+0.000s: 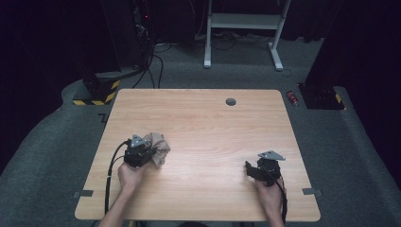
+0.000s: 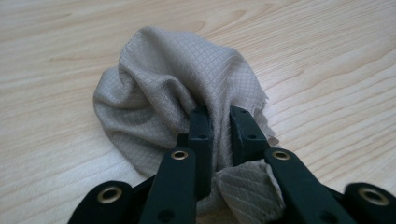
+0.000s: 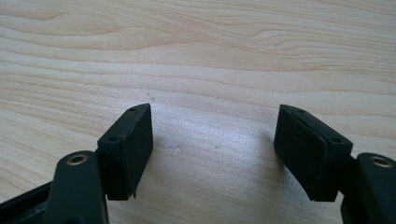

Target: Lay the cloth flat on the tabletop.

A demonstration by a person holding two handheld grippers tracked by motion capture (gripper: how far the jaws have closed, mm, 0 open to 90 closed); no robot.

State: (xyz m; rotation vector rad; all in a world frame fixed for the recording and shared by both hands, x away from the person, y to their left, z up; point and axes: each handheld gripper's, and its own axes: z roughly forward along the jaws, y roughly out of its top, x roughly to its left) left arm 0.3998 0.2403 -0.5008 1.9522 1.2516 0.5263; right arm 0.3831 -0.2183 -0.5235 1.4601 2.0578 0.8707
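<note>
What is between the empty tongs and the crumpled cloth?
Nothing but bare table. The right tongs stand open over the wood, and the cloth lies across from them, pinched in the left tongs.

Both grippers, the left gripper (image 1: 140, 152) and the right gripper (image 1: 265, 169), were black. Each carried a grey three-cornered plate and a black cable. Brass-coloured rivets sat in the jaw arms.

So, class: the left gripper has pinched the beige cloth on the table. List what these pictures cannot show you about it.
- Cloth underside and its full spread: hidden in its own bunched folds, left gripper view.
- Cloth's near edge: covered by the left gripper and cut off by the bottom edge.
- Weave pattern in the high view: cloth too small.
- Left gripper's pads: too small from above.
</note>
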